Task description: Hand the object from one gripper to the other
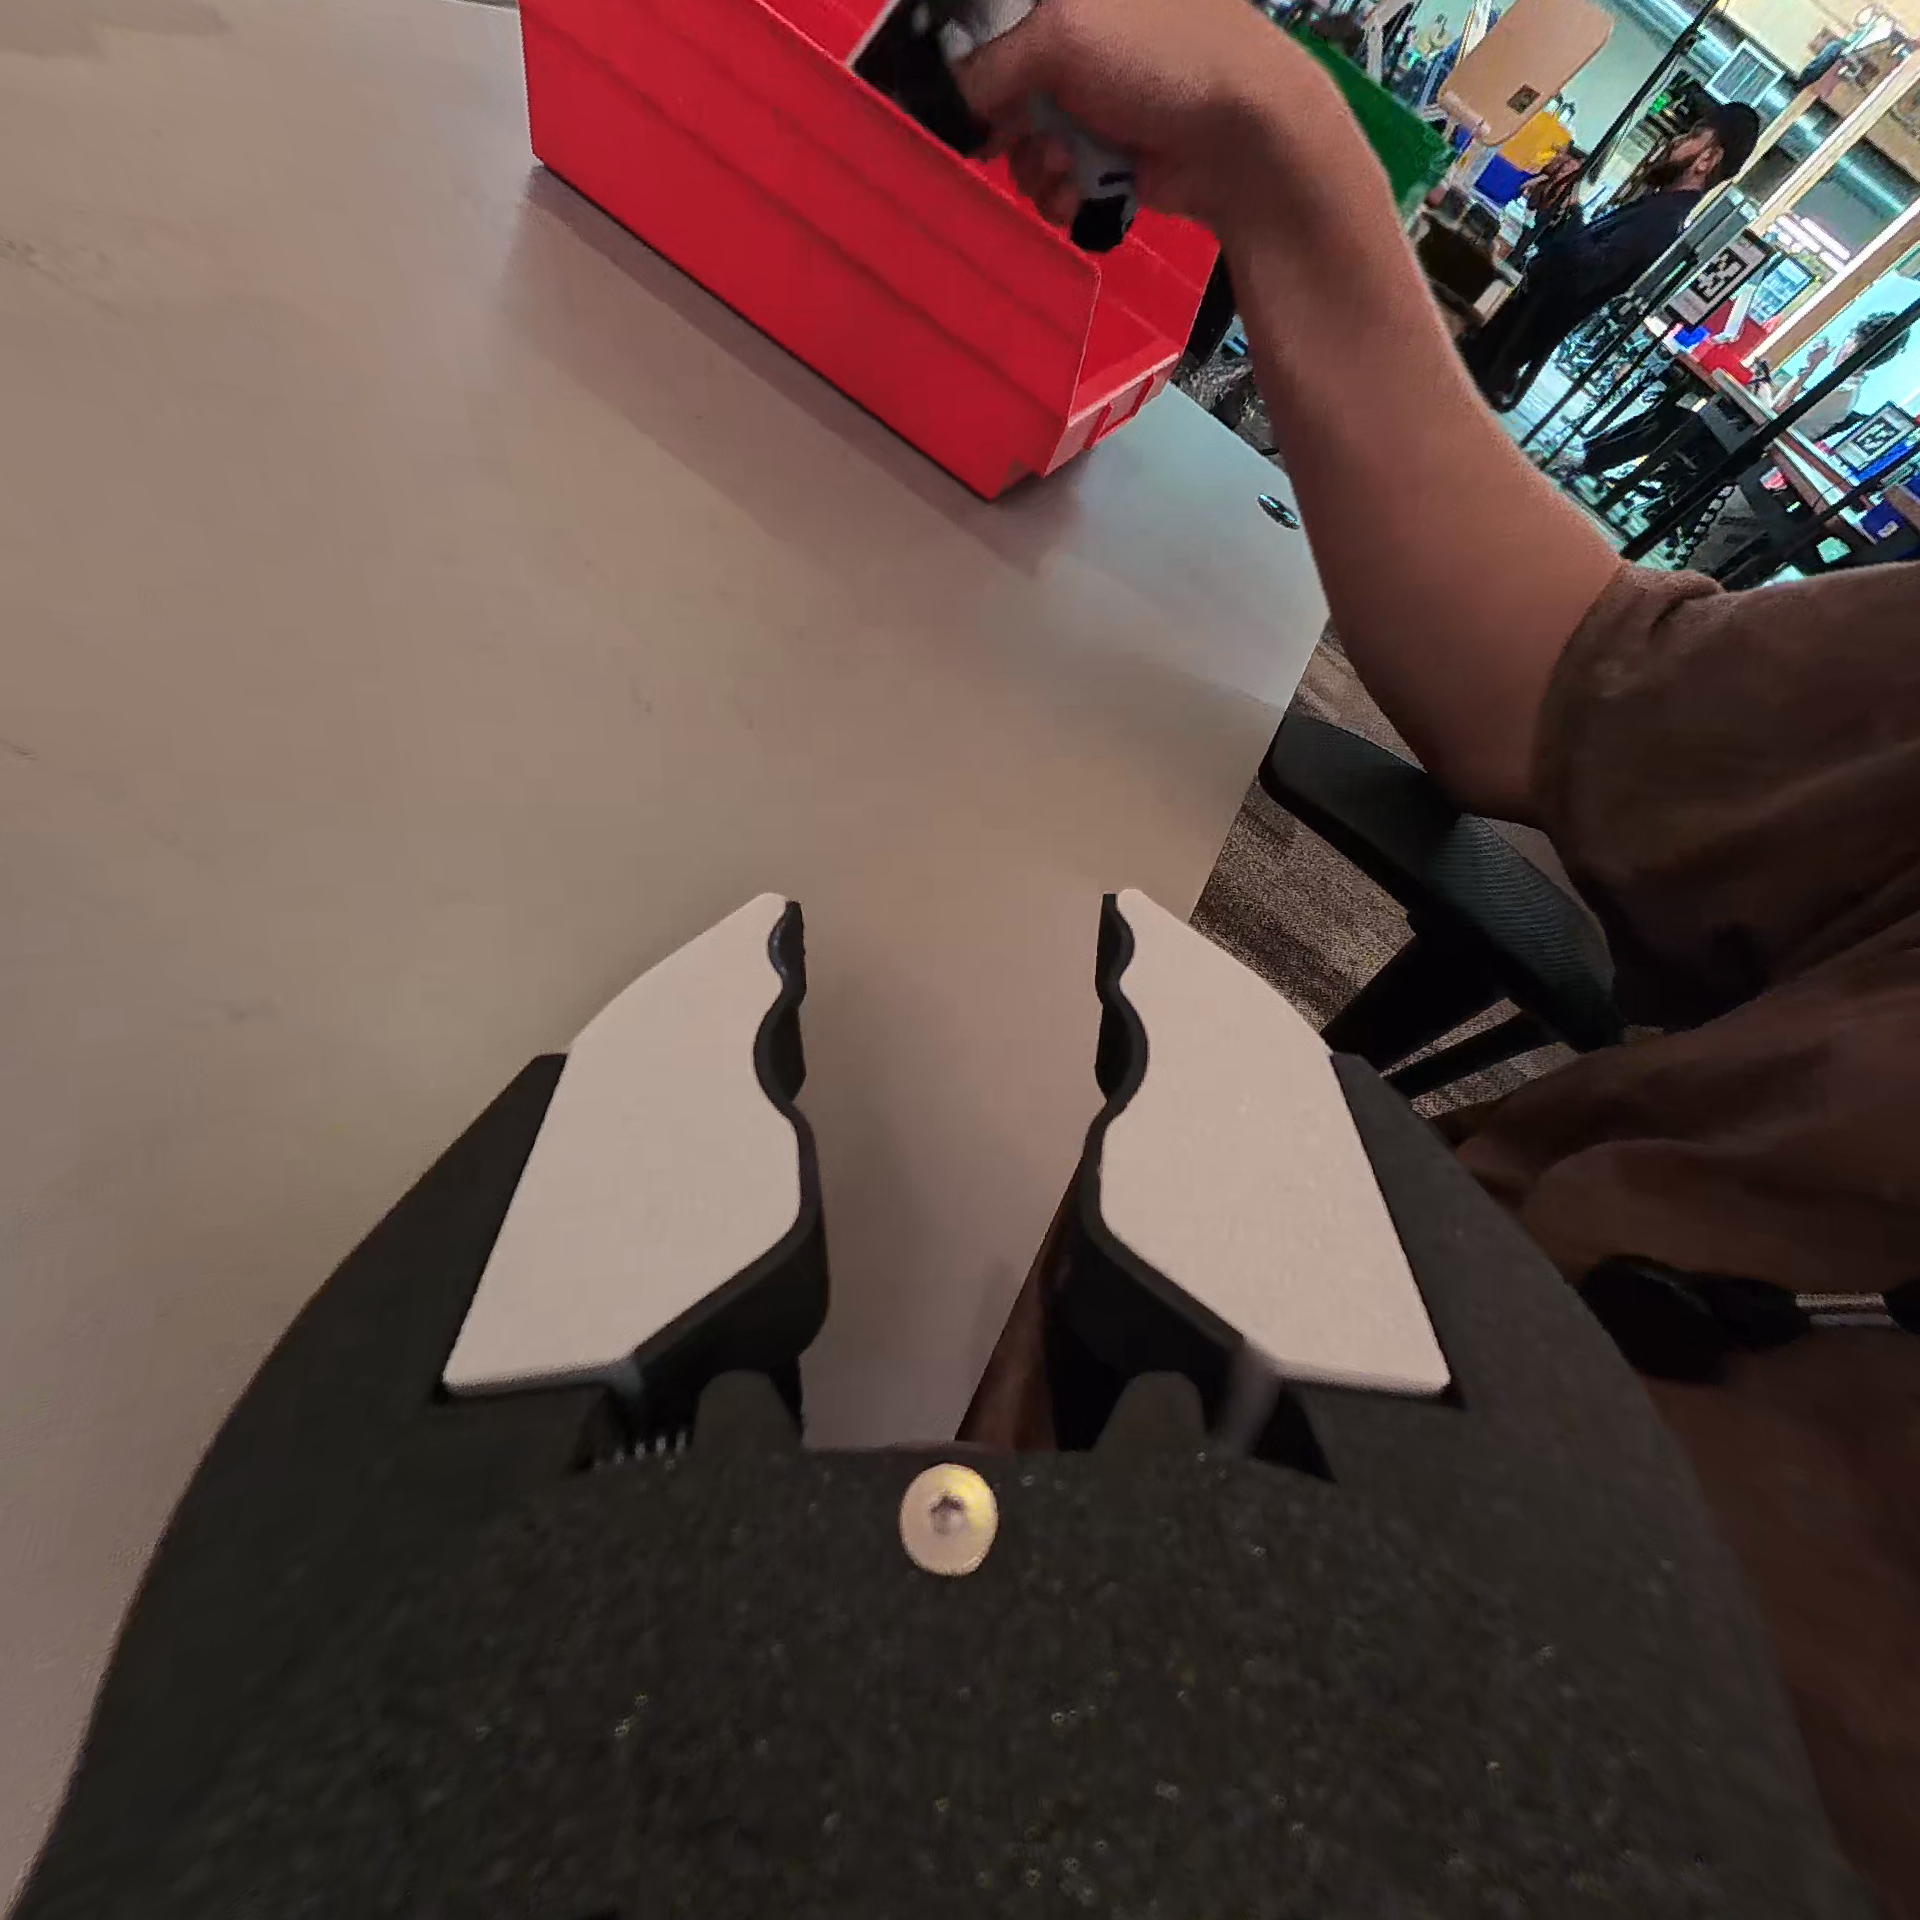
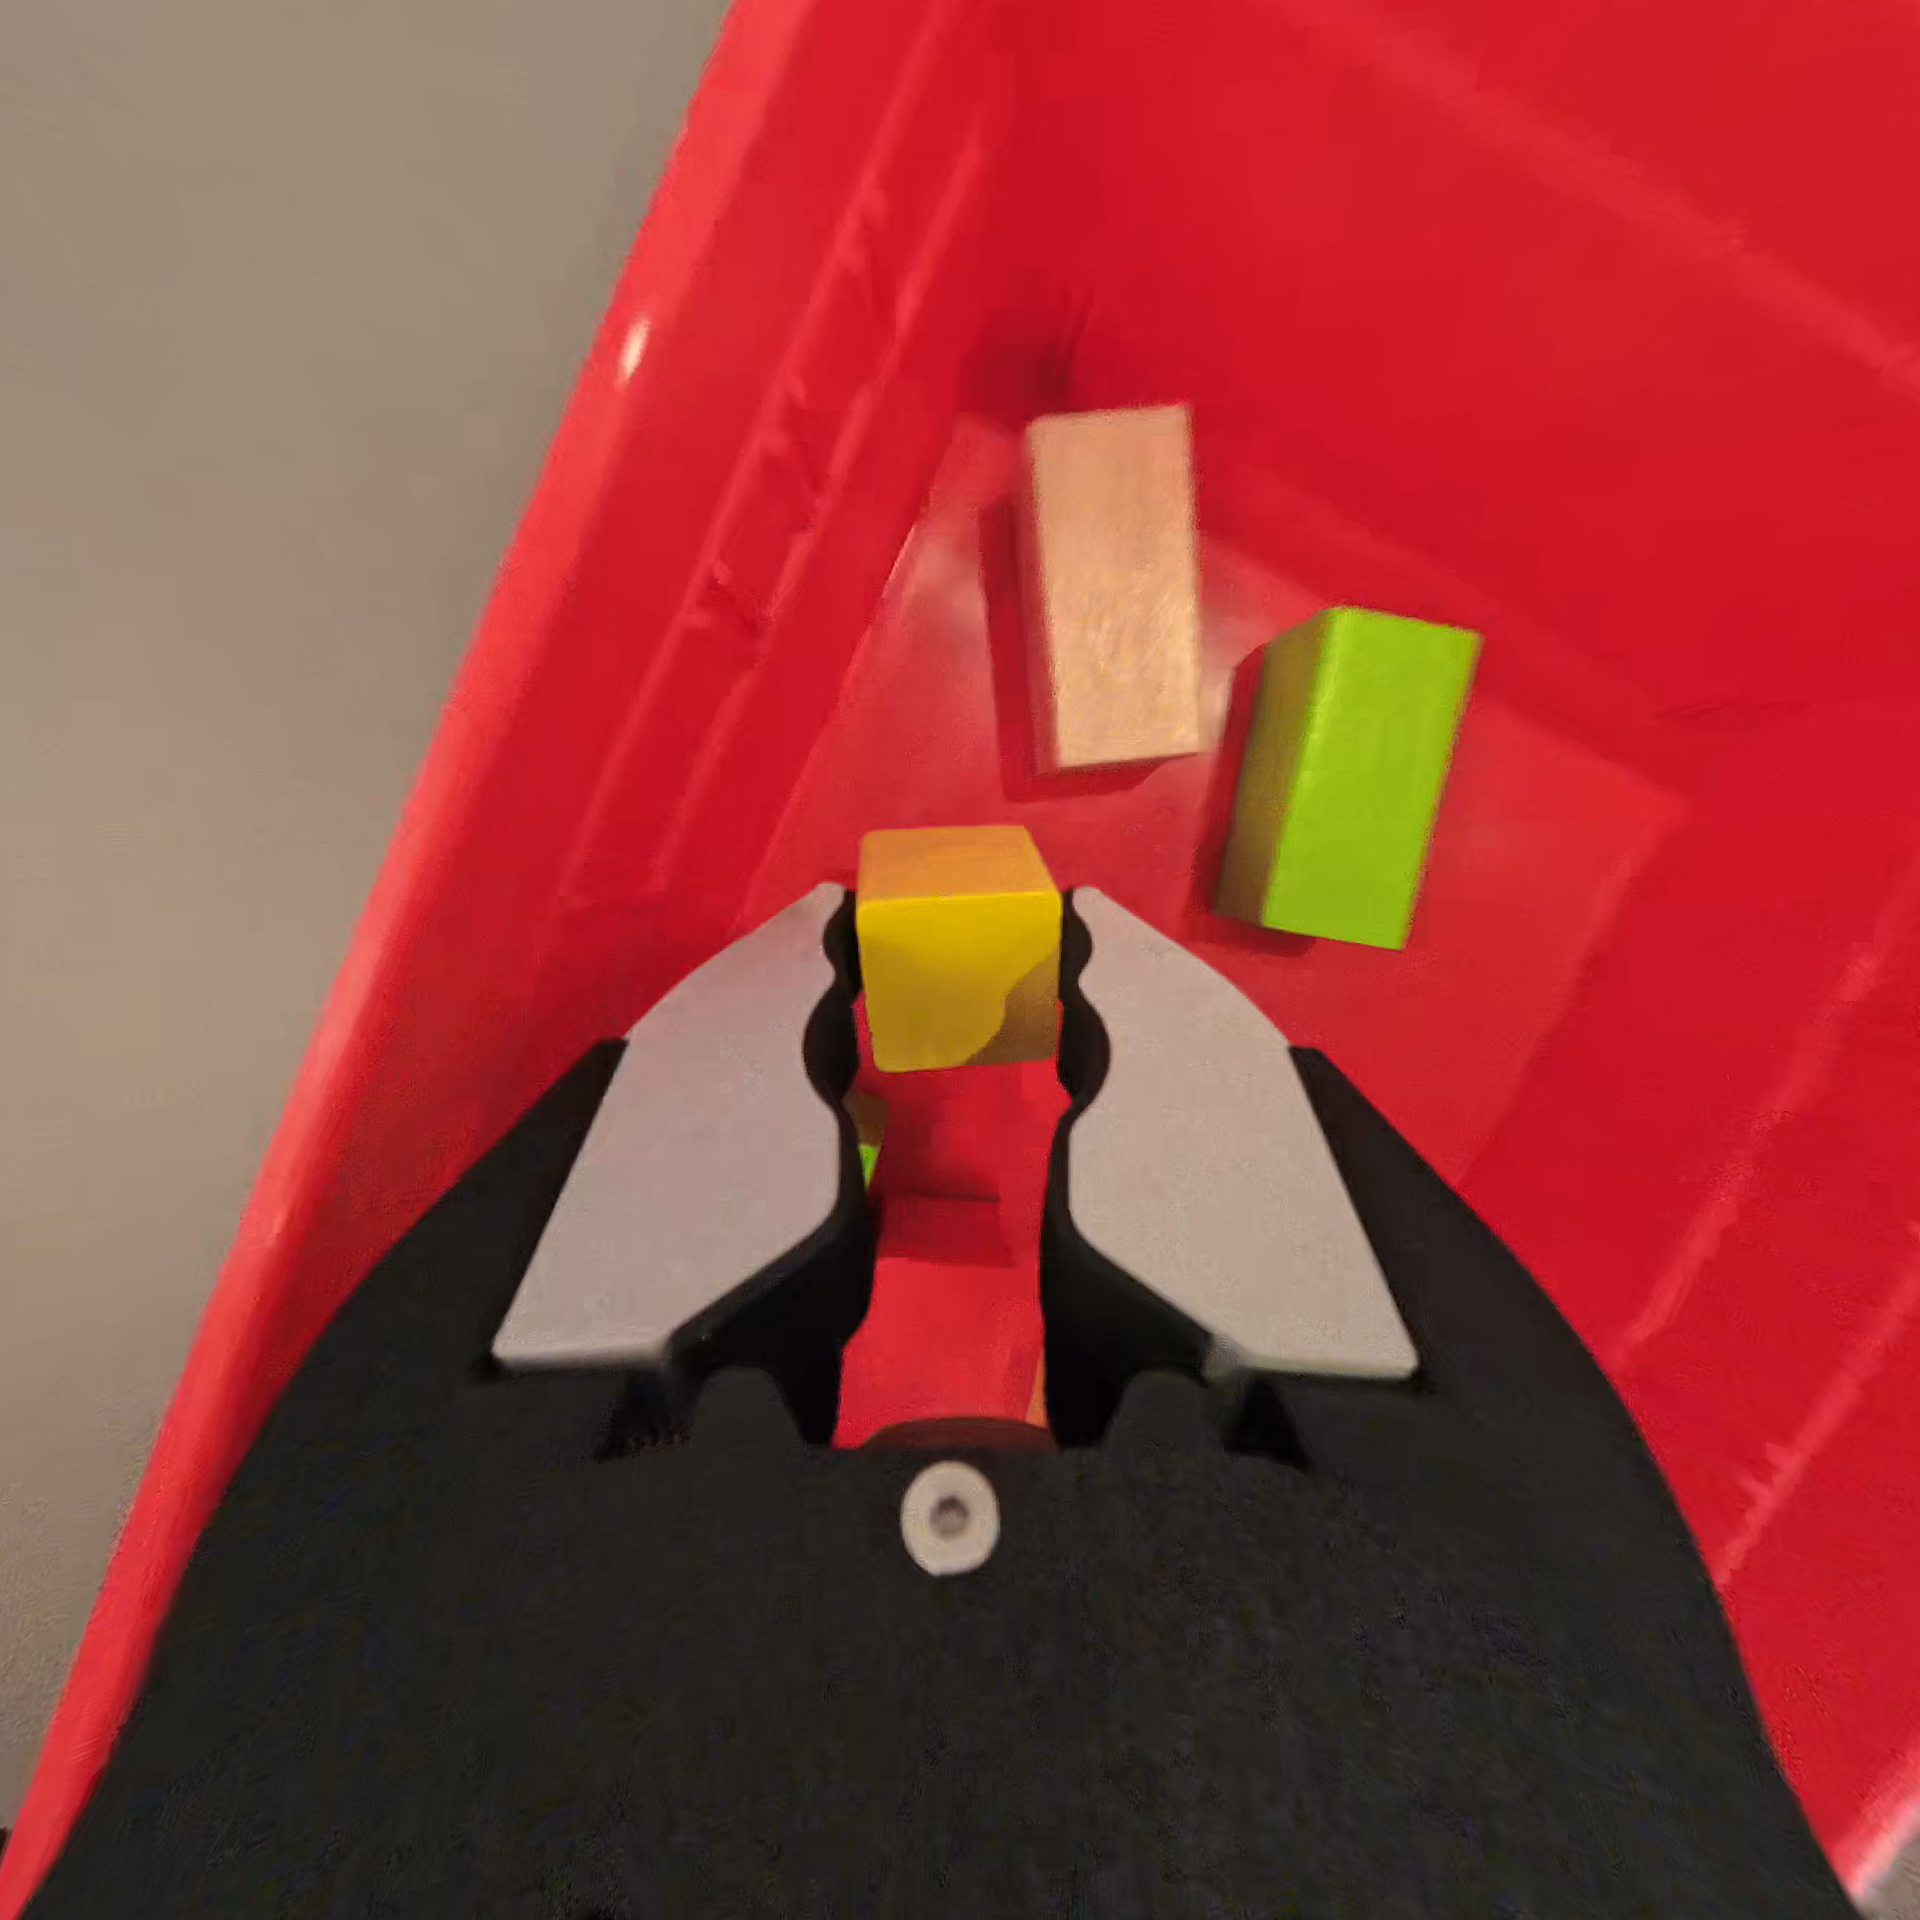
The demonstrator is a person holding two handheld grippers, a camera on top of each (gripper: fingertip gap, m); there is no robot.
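Yellow cube [image 2: 951,951] sits between the right tongs [image 2: 956,914] inside the red bin [image 2: 1351,260], both grey fingers [image 2: 717,1101] closed in against its side faces, so clamped on the cube; can't tell whether it's lifted off the bin floor. Only the right wrist view shows the bin contents: a plain wood block [image 2: 1117,587] lying beyond the cube, a green block [image 2: 1351,774] to its right, near but apart from it, plus a sliver of something green-yellow under the left finger, too hidden to identify. Left wrist view shows none of that, only the bin's outer wall [image 1: 831,260] on the grey counter [image 1: 364,623] and the person's hand [image 1: 1122,114] reaching into the bin from above. Left tongs [image 1: 951,914] are well short of the bin, over bare counter, spread wide, gripping nothing.
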